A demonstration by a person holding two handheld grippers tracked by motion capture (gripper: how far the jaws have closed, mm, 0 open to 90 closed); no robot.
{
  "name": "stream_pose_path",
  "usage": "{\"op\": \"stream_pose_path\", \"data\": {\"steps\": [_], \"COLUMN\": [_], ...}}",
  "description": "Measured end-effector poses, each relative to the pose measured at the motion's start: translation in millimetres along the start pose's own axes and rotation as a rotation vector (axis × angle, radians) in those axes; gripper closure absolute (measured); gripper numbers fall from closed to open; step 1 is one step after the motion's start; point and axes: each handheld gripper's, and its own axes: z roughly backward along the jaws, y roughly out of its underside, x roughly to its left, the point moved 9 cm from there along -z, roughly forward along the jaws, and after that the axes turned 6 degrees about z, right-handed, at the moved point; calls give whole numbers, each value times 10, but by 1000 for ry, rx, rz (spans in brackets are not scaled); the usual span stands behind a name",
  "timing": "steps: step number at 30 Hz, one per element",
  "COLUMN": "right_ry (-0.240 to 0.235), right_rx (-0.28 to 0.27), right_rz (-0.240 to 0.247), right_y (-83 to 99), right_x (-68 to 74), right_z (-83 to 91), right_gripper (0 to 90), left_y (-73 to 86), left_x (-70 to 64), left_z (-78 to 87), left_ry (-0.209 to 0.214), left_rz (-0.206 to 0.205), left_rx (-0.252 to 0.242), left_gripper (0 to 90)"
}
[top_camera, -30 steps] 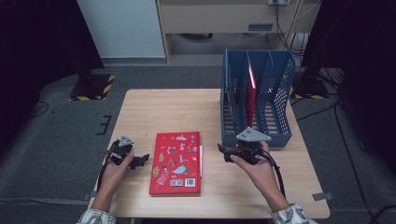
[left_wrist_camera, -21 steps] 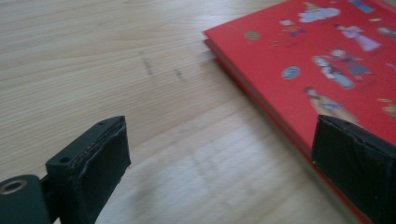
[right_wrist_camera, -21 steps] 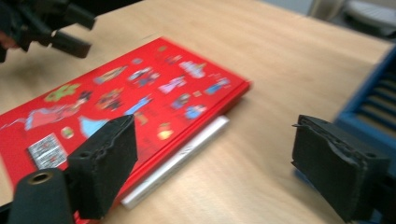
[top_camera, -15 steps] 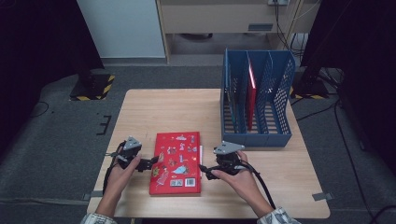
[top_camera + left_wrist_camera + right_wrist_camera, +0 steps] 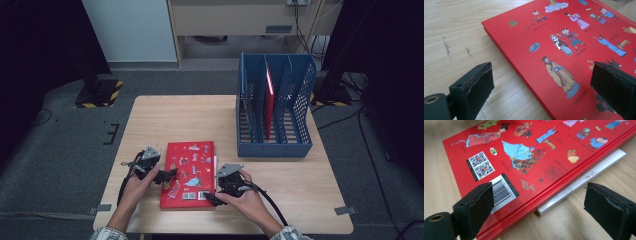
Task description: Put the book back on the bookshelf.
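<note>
Both claws, the left claw [image 5: 169, 176] and right claw [image 5: 209, 197], have closed in on the red book [image 5: 190, 172], jaws spread, ready to lift it.

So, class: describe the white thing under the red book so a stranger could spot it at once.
On the wooden table, find the red book lying flat in front of the blue file rack. A thin white booklet peeks from beneath its right edge, plain beside the illustrated cover.

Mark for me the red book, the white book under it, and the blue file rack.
red book [image 5: 187, 172]: high view, middle of its cover.
white book [image 5: 584, 180]: right gripper view, its edge sticking out from under the red one.
blue file rack [image 5: 272, 149]: high view, its front wall.
</note>
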Motion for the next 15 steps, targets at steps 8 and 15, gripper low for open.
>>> {"op": "stream_pose_path", "data": {"steps": [8, 15], "right_ry": [-44, -68], "right_rx": [-2, -16], "right_rz": [-7, -5], "right_y": [56, 84], "right_x": [73, 76], "right_z": [-27, -38], "right_gripper": [61, 52], "left_y": [2, 3], "left_x": [-23, -30], "left_z": [-54, -63], "left_ry": [14, 18], "left_rz": [7, 9], "left_rx": [7, 11], "left_gripper": [33, 27]}}
